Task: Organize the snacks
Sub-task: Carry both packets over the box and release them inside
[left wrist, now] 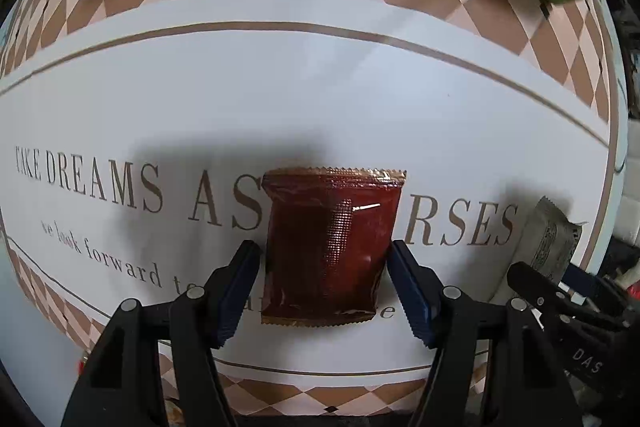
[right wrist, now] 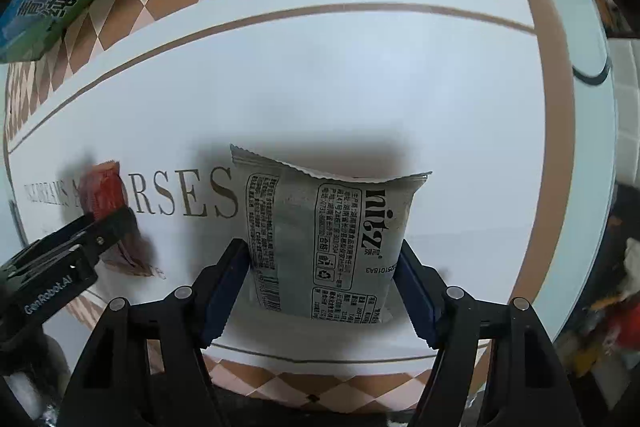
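We held the red packet (left wrist: 330,247) in the left gripper (left wrist: 326,291) and the grey packet (right wrist: 320,247) in the right gripper (right wrist: 322,291), fingers clamped; we judged either slick wrapper might slip.

Bright overhead light, soft dark shadows beneath packets, fisheye bending, blurred edges

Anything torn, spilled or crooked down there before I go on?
Nothing stands out. The red packet sits intact between the left gripper's fingers, the grey packet likewise in the right gripper. No spills on the mat.
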Demonstrator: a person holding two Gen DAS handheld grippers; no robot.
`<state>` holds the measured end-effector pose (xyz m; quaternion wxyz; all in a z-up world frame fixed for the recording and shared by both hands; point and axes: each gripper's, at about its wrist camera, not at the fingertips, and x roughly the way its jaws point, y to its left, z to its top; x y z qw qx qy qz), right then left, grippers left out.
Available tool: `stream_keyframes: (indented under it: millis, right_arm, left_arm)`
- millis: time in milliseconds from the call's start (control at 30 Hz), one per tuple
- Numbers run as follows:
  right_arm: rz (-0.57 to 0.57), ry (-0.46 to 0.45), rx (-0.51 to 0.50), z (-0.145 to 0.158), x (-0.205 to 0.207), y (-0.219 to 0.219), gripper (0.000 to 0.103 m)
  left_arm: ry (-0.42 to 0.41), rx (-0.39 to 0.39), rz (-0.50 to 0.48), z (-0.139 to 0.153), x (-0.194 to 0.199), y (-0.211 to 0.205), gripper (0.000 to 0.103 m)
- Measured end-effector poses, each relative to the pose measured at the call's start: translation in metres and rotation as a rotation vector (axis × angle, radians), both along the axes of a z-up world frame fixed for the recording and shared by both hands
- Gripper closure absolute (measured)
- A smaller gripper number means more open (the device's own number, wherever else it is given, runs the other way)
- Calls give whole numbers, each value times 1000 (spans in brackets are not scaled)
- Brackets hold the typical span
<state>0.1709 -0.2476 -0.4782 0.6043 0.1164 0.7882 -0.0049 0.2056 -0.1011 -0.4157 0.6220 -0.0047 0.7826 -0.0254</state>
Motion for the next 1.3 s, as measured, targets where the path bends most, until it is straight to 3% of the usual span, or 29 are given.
stream_keyframes:
  millis: [33,133,367,433,467,500,667,800,1067,1200,1300]
  right_arm:
    - [3,16,12,-1,-1,-1,27]
    - [4,35,28,-8,-4,-7,20]
    - [11,29,-15,-9,-3,-2,18]
    - [22,7,-49,-10,-5,2,19]
    - [40,-15,-79,-8,-6,6,20]
    - [56,-28,-100,-7,-6,8,27]
    - [106,-74,-101,0,-9,18,27]
    - [92,-105,-60,15,-6,15,28]
    - [51,-250,53,101,21,-15,28]
    - [47,-336,97,158,59,-23,28]
    - [49,-394,127,197,102,-17,27]
  left_arm:
    - [0,3,-13,-2,14,-10,39]
    - [-8,8,-47,-4,8,-17,38]
    - [-42,30,-109,-3,-10,-34,39]
    - [-47,30,-102,-3,-12,-35,43]
    - [-53,28,-99,-1,-13,-35,50]
    - [-52,19,-96,3,-27,-29,49]
    - [-62,7,-97,11,-26,-34,49]
    - [-112,-25,-91,42,-15,-36,50]
    - [-238,-143,-60,133,18,-14,50]
    - [-310,-200,-53,175,53,-3,49]
    - [-348,-202,-51,188,88,5,49]
